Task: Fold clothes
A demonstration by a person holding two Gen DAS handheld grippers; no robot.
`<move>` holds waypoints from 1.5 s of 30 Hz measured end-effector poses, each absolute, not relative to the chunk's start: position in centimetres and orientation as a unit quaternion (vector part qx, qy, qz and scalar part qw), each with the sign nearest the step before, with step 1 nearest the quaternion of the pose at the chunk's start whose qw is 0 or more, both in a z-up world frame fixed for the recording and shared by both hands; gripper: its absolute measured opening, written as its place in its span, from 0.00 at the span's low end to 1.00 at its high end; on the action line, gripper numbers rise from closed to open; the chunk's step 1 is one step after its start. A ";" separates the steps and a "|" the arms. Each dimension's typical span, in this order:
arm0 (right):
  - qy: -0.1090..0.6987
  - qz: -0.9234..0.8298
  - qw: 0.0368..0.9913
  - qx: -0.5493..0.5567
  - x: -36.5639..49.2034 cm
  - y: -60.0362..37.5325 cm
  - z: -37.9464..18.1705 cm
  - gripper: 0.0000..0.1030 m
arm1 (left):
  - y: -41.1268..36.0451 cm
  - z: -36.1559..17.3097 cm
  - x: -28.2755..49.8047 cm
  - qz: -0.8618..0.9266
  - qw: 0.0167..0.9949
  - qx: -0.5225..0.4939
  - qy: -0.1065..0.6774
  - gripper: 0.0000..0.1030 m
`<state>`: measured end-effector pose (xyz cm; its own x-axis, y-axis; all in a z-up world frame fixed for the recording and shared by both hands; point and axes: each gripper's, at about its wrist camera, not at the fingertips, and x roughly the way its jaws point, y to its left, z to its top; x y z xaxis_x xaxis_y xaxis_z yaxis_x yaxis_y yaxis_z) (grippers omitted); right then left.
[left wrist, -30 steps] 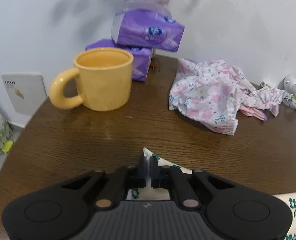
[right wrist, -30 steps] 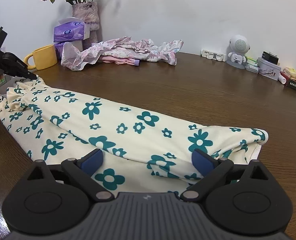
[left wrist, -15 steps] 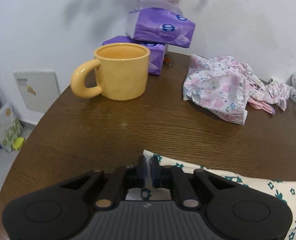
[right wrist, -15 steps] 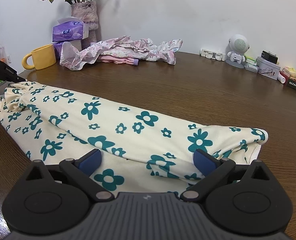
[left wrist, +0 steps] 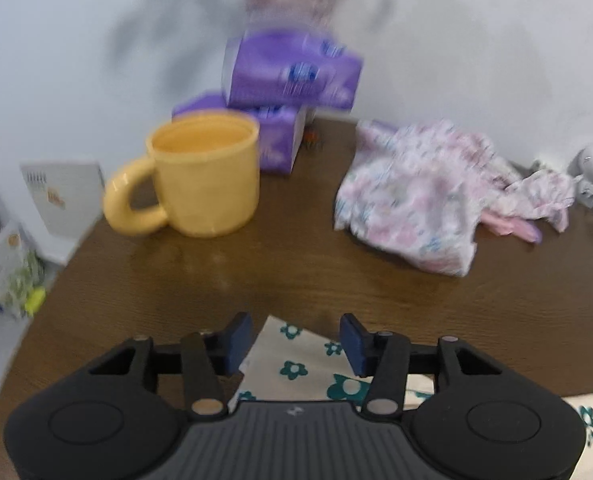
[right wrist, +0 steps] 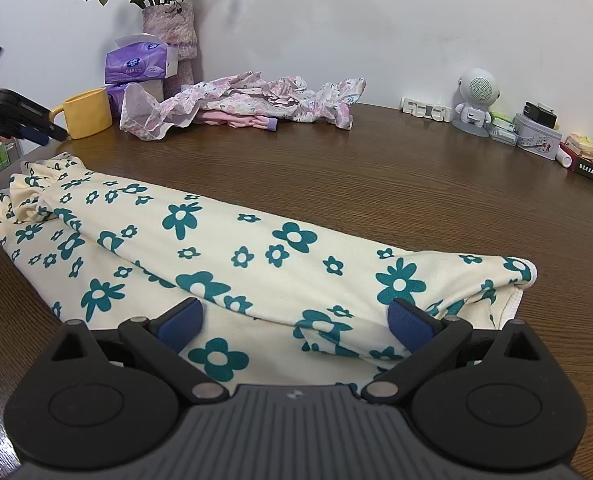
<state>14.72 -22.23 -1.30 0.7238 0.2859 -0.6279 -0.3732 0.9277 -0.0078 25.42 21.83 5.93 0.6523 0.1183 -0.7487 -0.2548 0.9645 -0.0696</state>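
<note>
A: Left gripper [left wrist: 295, 338]?
B: Its jaws have just been opening; they stand apart, pads clear of the cream cotton garment with teal flowers [left wrist: 296, 364], whose corner lies between them on the brown wooden table [left wrist: 336, 292].

A: Right gripper [right wrist: 294, 320]?
B: Spread wide, holding nothing; the garment lies directly ahead and beneath.

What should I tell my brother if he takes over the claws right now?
Left claw: open, jaws just opened, cream cloth corner lies between them, not gripped.
Right claw: open, over the cream cloth's near edge, holding nothing.
Cream cloth lies folded lengthwise on the table. Pink clothes sit crumpled at the back by the mug.
Left: finish the cream cloth, then fold the pink ones.
</note>
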 end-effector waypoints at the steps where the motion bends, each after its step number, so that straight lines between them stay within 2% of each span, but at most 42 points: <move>1: 0.326 0.178 0.926 -0.067 14.7 -22.2 -1.3 0.98 | 22.0 5.5 25.5 0.108 0.902 -0.088 0.408 0.47; 3: 0.326 0.178 0.926 -0.067 14.7 -22.2 -1.3 0.98 | 22.0 5.0 25.6 0.115 0.901 -0.084 0.410 0.46; 5: 0.326 0.179 0.926 -0.066 14.7 -22.2 -1.3 0.98 | 21.8 4.9 25.6 0.119 0.901 -0.069 0.411 0.38; 6: 0.327 0.179 0.926 -0.066 14.7 -22.2 -1.3 0.98 | 21.7 4.8 25.5 0.120 0.901 -0.060 0.411 0.29; 7: 0.327 0.179 0.926 -0.066 14.7 -22.2 -1.3 0.98 | 21.6 4.8 25.4 0.116 0.903 -0.053 0.411 0.09; 8: 0.327 0.179 0.926 -0.066 14.8 -22.2 -1.3 0.98 | 21.5 4.9 25.4 0.110 0.903 -0.050 0.413 0.05; 12: 0.327 0.180 0.925 -0.066 14.8 -22.3 -1.3 0.98 | 20.6 4.9 24.5 0.118 0.905 -0.002 0.409 0.04; 18: 0.327 0.179 0.925 -0.066 14.7 -22.2 -1.3 0.99 | 20.8 4.4 21.7 0.133 0.911 0.009 0.391 0.03; 21: 0.327 0.179 0.925 -0.066 14.7 -22.2 -1.3 0.99 | 21.0 4.5 21.5 0.138 0.911 0.002 0.389 0.05; 24: 0.327 0.179 0.925 -0.066 14.7 -22.2 -1.4 0.99 | 21.4 4.7 21.4 0.157 0.908 -0.001 0.389 0.10; 31: 0.327 0.179 0.925 -0.066 14.7 -22.2 -1.4 0.99 | 23.2 6.0 19.8 0.212 0.908 -0.026 0.360 0.12; 33: 0.327 0.179 0.925 -0.066 14.7 -22.2 -1.4 0.99 | 23.5 6.9 18.9 0.202 0.915 -0.052 0.345 0.16; 37: 0.327 0.179 0.925 -0.066 14.7 -22.2 -1.4 0.99 | 22.2 8.2 17.0 0.137 0.931 -0.087 0.326 0.42; 45: 0.327 0.180 0.925 -0.066 14.7 -22.2 -1.4 0.99 | 19.5 7.5 11.3 0.108 0.938 -0.072 0.322 0.50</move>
